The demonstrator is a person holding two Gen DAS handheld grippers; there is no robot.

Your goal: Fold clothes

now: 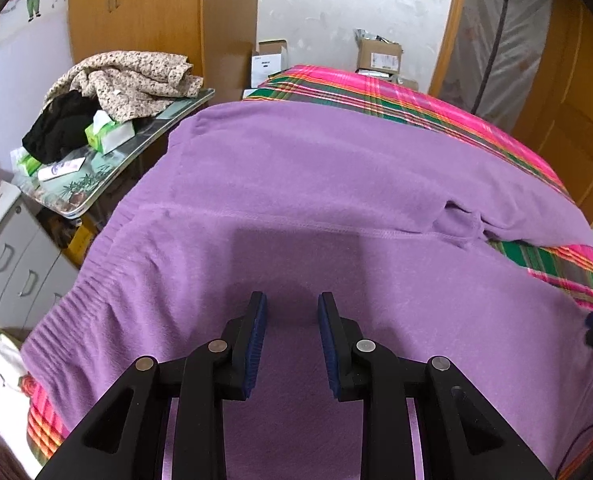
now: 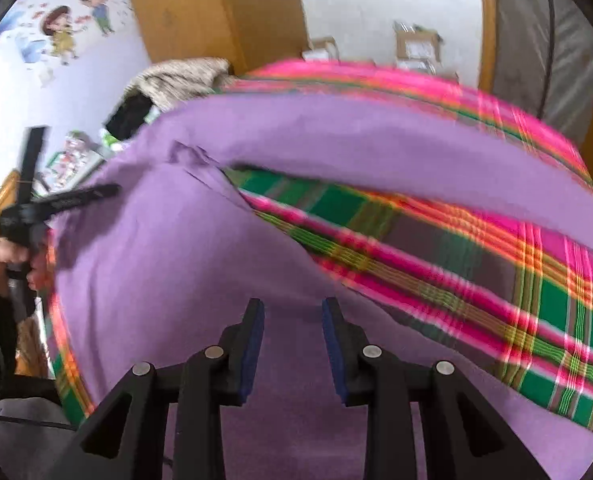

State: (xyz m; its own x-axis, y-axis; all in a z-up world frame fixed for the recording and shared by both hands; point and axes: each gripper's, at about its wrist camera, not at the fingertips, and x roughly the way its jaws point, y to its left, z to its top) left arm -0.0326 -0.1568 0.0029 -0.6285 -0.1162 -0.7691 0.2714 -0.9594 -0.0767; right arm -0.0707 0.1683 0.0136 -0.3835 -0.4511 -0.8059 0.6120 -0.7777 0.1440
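- I'm holding the left gripper (image 1: 292, 304) spread, pinching nothing, hovering over the purple sweater (image 1: 296, 184) at lower centre.
- I'm holding the right gripper (image 2: 293, 310) spread too, empty, plaid sheet (image 2: 436, 248) showing at right.

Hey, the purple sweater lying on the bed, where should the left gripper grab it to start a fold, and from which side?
Probably the ribbed hem of the purple sweater, which lies flat along the bed's left edge. Bring the open left gripper in low from the left, one finger slipped under the edge: the ribbing is thicker and the edge is free, so it should pinch cleanly.
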